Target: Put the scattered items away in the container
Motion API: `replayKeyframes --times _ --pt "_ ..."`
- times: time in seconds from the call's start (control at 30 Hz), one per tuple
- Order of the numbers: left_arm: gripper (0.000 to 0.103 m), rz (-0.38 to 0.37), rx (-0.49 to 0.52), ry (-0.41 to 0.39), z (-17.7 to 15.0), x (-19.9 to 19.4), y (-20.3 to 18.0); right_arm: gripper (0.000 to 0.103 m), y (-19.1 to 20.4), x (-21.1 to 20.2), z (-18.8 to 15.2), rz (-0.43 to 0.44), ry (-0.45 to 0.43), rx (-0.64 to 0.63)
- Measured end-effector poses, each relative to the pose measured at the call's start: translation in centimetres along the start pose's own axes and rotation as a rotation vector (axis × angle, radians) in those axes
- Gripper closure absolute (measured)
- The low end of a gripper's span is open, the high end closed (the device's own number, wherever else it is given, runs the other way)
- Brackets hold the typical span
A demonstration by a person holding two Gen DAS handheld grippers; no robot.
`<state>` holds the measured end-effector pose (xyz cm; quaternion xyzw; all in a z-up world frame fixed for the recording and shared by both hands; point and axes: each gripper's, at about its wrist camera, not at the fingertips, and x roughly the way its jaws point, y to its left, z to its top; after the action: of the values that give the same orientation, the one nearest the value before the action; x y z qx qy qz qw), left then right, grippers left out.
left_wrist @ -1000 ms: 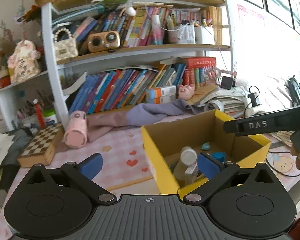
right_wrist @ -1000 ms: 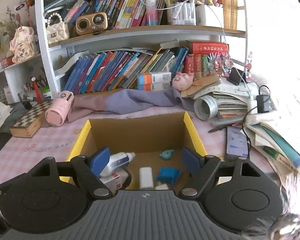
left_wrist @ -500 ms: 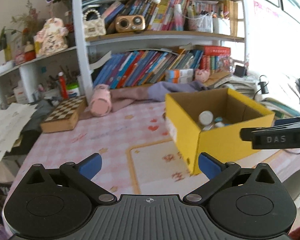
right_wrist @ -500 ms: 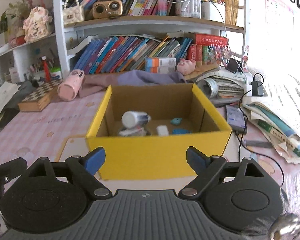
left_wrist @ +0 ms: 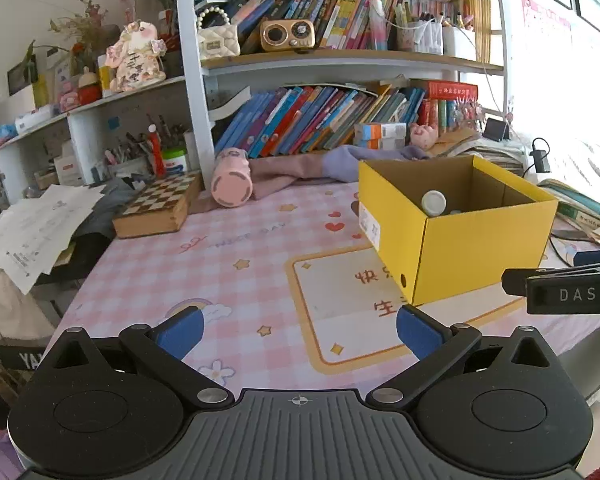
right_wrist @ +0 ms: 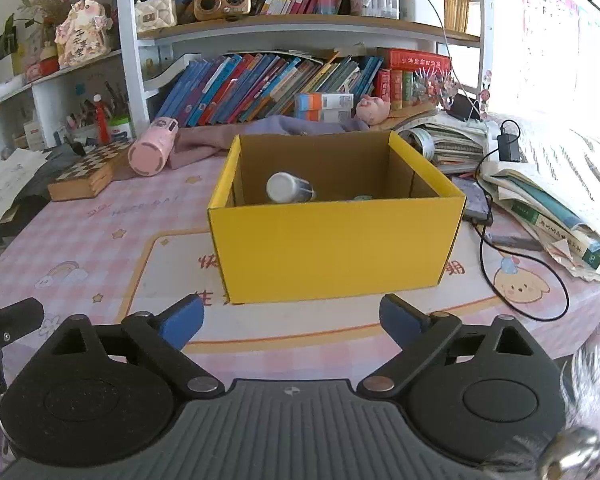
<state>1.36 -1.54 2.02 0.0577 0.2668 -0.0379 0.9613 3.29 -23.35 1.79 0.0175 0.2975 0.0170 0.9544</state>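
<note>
The yellow cardboard box (right_wrist: 336,248), square-cornered with a brown inside, holds a white-capped bottle (right_wrist: 286,188). The left gripper (left_wrist: 298,330) stands wide and empty; the right gripper (right_wrist: 290,320) is opening, empty.

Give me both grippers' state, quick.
Left gripper: open, holding nothing.
Right gripper: jaws opening, nothing between them; yellow box ahead.
</note>
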Motion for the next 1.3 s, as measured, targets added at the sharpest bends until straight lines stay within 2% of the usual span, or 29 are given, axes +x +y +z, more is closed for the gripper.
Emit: replayKeyframes --times 0.4,0.67,1.3 --pt "0.0 0.002 -0.01 0.029 -0.8 -0.8 0.5 0.002 1.4 -0.7 -0.8 0.03 0.027 -0.033" --pt "0.0 -0.004 -0.042 0.065 -1.4 -0.6 0.8 0.002 1.9 -0.4 -0.9 0.042 0.054 -0.051" --pt "0.0 -0.007 -0.047 0.124 -1.9 0.3 1.0 0.002 2.2 0.7 -1.1 0.047 0.098 -0.058"
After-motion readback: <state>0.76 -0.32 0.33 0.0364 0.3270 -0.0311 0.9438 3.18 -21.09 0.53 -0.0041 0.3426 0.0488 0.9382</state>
